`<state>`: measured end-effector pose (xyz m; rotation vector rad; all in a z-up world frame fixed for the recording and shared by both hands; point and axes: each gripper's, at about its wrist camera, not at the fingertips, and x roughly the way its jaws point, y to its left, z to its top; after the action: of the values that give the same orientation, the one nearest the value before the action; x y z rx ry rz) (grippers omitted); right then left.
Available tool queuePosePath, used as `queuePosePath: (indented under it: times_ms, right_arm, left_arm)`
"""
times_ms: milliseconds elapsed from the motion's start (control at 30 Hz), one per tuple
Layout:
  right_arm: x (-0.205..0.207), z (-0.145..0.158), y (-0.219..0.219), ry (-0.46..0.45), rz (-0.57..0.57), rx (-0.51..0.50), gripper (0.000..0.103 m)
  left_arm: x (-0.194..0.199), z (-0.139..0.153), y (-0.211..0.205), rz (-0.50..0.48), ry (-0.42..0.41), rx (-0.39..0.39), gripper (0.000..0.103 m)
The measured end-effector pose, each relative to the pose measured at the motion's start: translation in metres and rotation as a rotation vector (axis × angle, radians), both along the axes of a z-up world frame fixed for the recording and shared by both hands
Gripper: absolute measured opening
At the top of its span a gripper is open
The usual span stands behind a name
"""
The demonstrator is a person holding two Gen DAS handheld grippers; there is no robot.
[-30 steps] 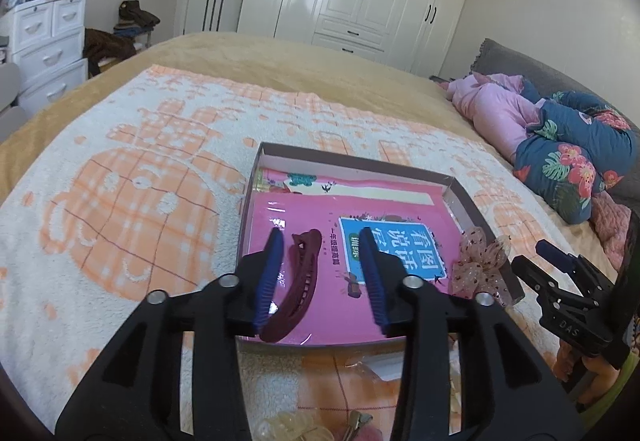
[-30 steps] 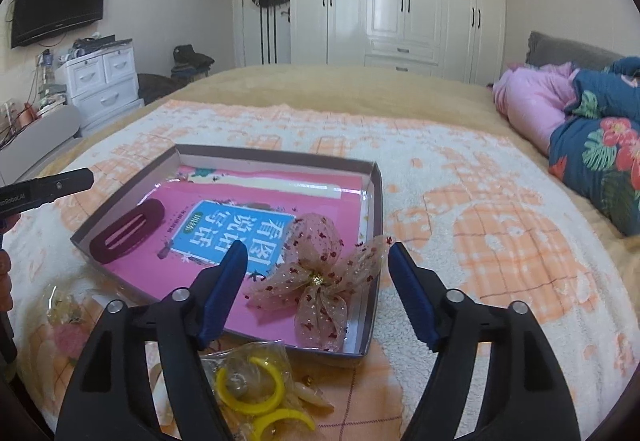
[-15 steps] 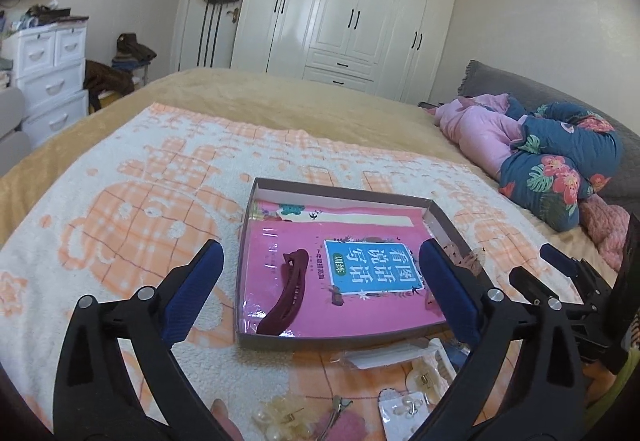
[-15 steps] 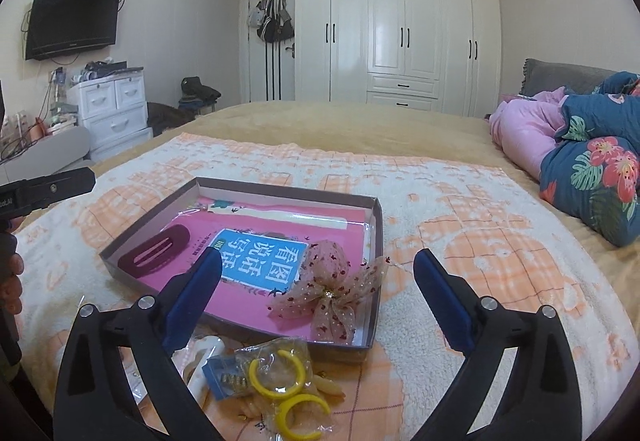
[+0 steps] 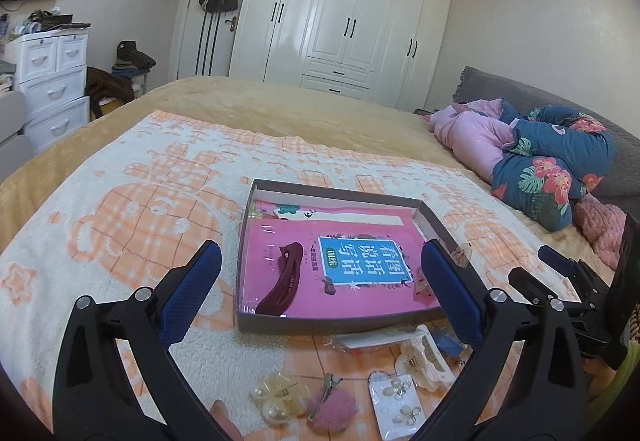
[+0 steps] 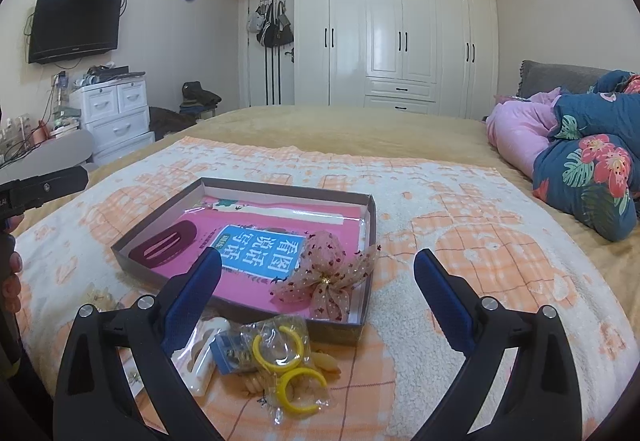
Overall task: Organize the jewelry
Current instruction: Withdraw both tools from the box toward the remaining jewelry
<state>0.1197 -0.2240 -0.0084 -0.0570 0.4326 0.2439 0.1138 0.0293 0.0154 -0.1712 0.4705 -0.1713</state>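
A shallow cardboard box (image 5: 340, 324) (image 6: 362, 225) with a pink book lining it lies on the bed. A dark red hair clip (image 5: 282, 283) (image 6: 164, 246) lies in its left part. A pink sheer bow (image 6: 326, 275) lies in its near right corner. Loose pieces lie in front of the box: a pearl clip (image 5: 276, 399), a pink pom clip (image 5: 330, 403), an earring card (image 5: 398, 399), and a bag with yellow hoops (image 6: 286, 361). My left gripper (image 5: 318, 291) is open and empty above the box's near edge. My right gripper (image 6: 316, 299) is open and empty over the bow.
The box sits on an orange and white blanket (image 5: 132, 209) over a tan bedspread. Pink and floral bedding (image 6: 580, 157) is piled at the right. A white drawer unit (image 6: 116, 113) and a wardrobe (image 6: 400, 41) stand beyond the bed.
My left gripper opened, let go of the dark red hair clip in the box and pulled back. My right gripper also opened wider and drew back from the bow.
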Motion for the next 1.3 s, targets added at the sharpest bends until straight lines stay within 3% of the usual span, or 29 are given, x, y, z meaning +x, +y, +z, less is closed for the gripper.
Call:
queuePosePath:
  times_ms: [533, 900, 1300]
  right_arm:
    - [-0.027, -0.01, -0.001, 0.028, 0.026, -0.022, 0.095]
    - [-0.038, -0.017, -0.003, 0.031, 0.032, -0.074, 0.096]
    - [-0.041, -0.035, -0.005, 0.106, 0.045, -0.09, 0.096]
  left_arm:
    - [-0.03, -0.005, -0.002, -0.01, -0.017, -0.001, 0.092]
    - [-0.049, -0.022, -0.014, -0.071, 0.041, 0.023, 0.092]
    - [-0.064, -0.041, -0.033, -0.147, 0.112, 0.047, 0.092]
